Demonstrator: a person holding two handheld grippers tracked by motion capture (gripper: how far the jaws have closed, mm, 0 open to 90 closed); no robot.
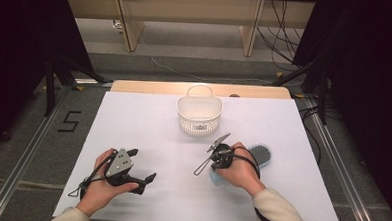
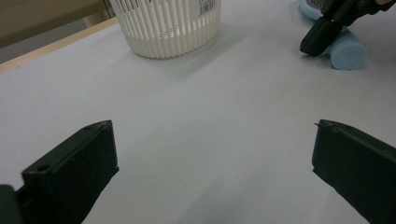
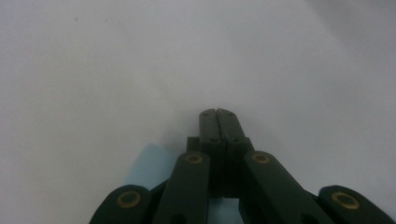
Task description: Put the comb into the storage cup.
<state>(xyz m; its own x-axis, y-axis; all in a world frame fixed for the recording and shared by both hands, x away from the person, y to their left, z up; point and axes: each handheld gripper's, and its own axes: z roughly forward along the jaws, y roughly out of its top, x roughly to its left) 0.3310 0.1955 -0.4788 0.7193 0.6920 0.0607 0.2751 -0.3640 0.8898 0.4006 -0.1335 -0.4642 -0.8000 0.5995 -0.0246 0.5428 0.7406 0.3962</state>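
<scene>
Right gripper had jaws pressed flat together, nothing between them, tips close over the white table. It sat just over the blue handle of the hairbrush, a pale blue patch showing under its linkage in the right gripper view. Brush lay flat on the table's right side, bristle head pointing away from the person. Left gripper had jaws spread wide, empty, low over bare table at front left, well apart from the brush. White slatted basket stood upright at the table's far middle, beyond both.
</scene>
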